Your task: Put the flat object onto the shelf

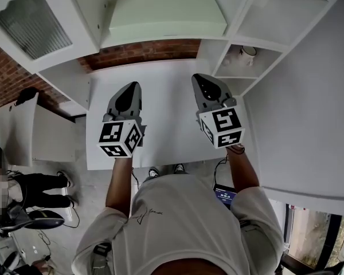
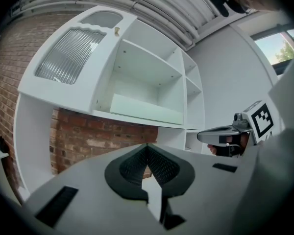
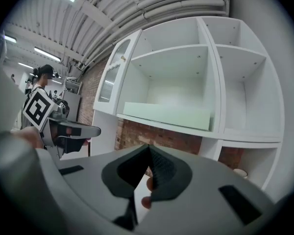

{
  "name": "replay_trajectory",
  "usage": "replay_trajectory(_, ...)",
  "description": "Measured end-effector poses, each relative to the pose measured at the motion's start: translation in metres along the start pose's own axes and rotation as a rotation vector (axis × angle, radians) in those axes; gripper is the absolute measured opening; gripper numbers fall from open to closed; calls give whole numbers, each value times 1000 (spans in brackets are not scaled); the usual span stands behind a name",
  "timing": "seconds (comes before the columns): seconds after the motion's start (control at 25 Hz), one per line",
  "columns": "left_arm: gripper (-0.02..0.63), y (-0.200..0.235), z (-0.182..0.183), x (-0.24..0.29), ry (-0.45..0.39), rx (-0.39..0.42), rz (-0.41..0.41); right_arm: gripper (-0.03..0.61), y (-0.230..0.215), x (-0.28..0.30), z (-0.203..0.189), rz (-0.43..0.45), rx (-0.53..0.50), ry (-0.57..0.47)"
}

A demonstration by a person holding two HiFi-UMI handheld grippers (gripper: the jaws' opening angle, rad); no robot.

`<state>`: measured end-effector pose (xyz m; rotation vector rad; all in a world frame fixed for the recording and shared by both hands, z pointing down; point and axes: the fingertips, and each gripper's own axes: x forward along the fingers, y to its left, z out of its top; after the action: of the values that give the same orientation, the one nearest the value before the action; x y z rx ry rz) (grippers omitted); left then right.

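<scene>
Placement appears complete: the flat object (image 1: 160, 10), a pale green slab, lies on the shelf (image 1: 155, 38) in the wide middle compartment of the white cabinet. Its near long edge is close to the shelf's front lip; whether it overhangs cannot be told. Nearer and lower, the left gripper (image 1: 132, 86) and right gripper (image 1: 199, 79) hover side by side over the white tabletop (image 1: 166, 136), well apart from the slab. Both sets of fingers are clenched on nothing.

Main risk, as judged: the slab sits so near the lip that a raised gripper, or a bump to the cabinet, could slide it off onto the tabletop. Secondary risk: a swing to the right could strike the small cup (image 1: 247, 52) in the lower right compartment. The open glazed door (image 1: 31, 22) at far left is a lesser hazard for the left gripper.
</scene>
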<state>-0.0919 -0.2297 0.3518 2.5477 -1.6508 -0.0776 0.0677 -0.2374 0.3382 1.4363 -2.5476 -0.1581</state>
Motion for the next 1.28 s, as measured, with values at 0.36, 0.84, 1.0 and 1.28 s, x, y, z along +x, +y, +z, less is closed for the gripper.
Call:
replay_trajectory(0.36, 14, -13, -28, -31, 51, -33, -31, 27, 18, -36, -30, -2, 93, 58)
replay_trajectory(0.84, 14, -29, -44, -63, 76, -85, -59, 26, 32, -79, -53, -12, 142, 125)
replay_trajectory(1.0, 14, -28, -43, -66, 73, -88, -56, 26, 34, -84, -50, -7, 163, 111)
replay_trajectory(1.28, 14, -30, -29, -64, 46, -84, -55, 26, 30, -85, -39, 19, 170, 59)
